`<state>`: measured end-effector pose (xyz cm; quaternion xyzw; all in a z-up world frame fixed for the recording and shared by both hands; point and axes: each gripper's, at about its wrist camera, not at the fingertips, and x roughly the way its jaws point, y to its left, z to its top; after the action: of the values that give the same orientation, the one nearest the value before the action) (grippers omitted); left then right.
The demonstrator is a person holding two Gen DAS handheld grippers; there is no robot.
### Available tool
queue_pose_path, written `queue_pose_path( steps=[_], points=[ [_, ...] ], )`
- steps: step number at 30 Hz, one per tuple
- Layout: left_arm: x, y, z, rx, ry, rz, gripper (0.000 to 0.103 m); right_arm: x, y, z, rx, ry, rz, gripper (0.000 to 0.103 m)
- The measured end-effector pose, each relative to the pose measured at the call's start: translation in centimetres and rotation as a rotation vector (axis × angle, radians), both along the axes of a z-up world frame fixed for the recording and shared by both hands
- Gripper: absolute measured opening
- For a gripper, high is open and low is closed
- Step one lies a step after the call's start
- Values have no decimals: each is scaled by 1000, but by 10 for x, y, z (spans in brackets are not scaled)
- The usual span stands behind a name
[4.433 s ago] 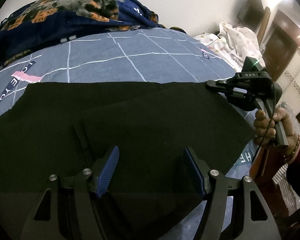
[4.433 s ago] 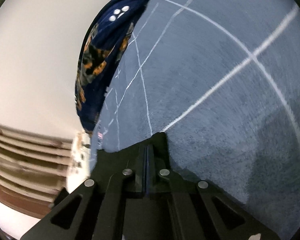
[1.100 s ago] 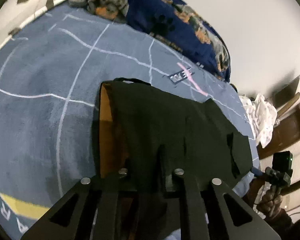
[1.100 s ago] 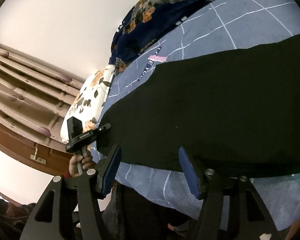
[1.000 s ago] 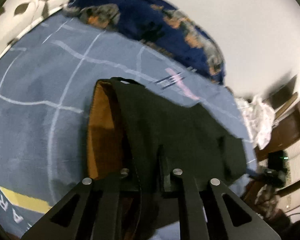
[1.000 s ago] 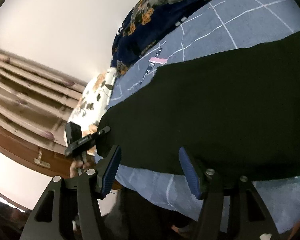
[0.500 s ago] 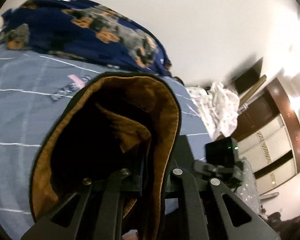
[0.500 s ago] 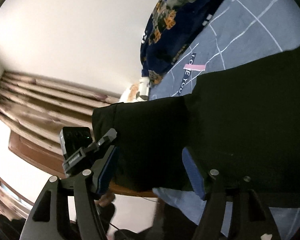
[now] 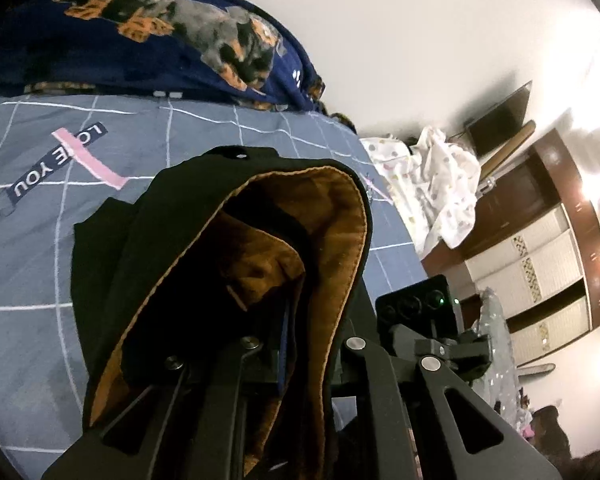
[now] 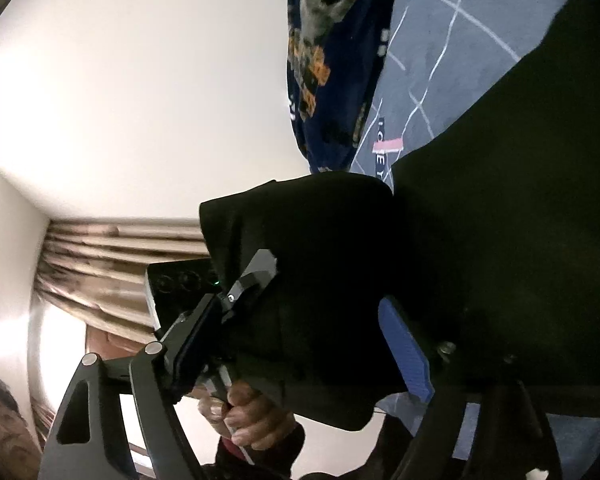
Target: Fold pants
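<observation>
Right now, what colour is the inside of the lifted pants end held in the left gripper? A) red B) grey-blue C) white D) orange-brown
D: the left gripper is shut on the black pants, and the raised end curls open toward the left wrist camera, showing an orange-brown lining above the grey-blue bedsheet.

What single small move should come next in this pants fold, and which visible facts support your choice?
Probably carry the left gripper on across and lower it: it is shut on the lifted end of the black pants, whose brown lining faces up, while the rest lies flat on the bed.
</observation>
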<state>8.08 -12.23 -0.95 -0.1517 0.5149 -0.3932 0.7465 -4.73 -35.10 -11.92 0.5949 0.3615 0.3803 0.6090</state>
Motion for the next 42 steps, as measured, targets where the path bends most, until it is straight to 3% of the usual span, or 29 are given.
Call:
queue_pose_path(
  steps=[4, 6, 8, 10, 14, 15, 17, 23, 28, 31, 33, 34, 35, 37, 42],
  points=[
    [4, -23, 1, 64, -11, -28, 15, 0, -15, -3, 6, 9, -23, 84],
    [4, -35, 2, 91, -12, -54, 22, 0, -20, -6, 14, 14, -35, 86],
    [5, -45, 1, 63, 49, -91, 31, 1, -23, -9, 26, 19, -41, 87],
    [5, -50, 3, 41, 75, -117, 30, 0, -26, -12, 31, 26, -56, 100],
    [2, -53, 18, 6, 57, -142, 34, 1, -37, -19, 56, 45, -87, 102],
    [2, -51, 22, 4, 46, -141, 36, 1, -41, -21, 55, 53, -95, 102],
    [1, -40, 31, -20, 18, -123, 57, 1, -44, -22, 27, 71, -99, 102],
    [4, 11, 36, -101, -4, -37, 67, 2, -46, -28, -29, 107, -82, 102],
    [-2, 51, 3, 24, -7, 51, 69, 8, -42, -22, -117, 128, -42, 101],
    [-11, 69, -22, 75, 10, 85, 69, 13, -32, -15, -267, 154, 10, 89],
    [-16, 79, -39, 117, 16, 114, 69, 17, -26, -16, -358, 192, 47, 48],
    [-19, 82, -45, 126, 22, 124, 69, 18, -24, -18, -393, 213, 56, 38],
    [-21, 85, -51, 131, 30, 134, 69, 18, -25, -19, -410, 222, 60, 21],
    [-23, 90, -59, 140, 40, 154, 69, 17, -28, -12, -438, 207, 53, 17],
    [-31, 80, -52, 169, -29, 130, 69, 2, -66, 20, -434, 130, -36, 16]
  ],
)
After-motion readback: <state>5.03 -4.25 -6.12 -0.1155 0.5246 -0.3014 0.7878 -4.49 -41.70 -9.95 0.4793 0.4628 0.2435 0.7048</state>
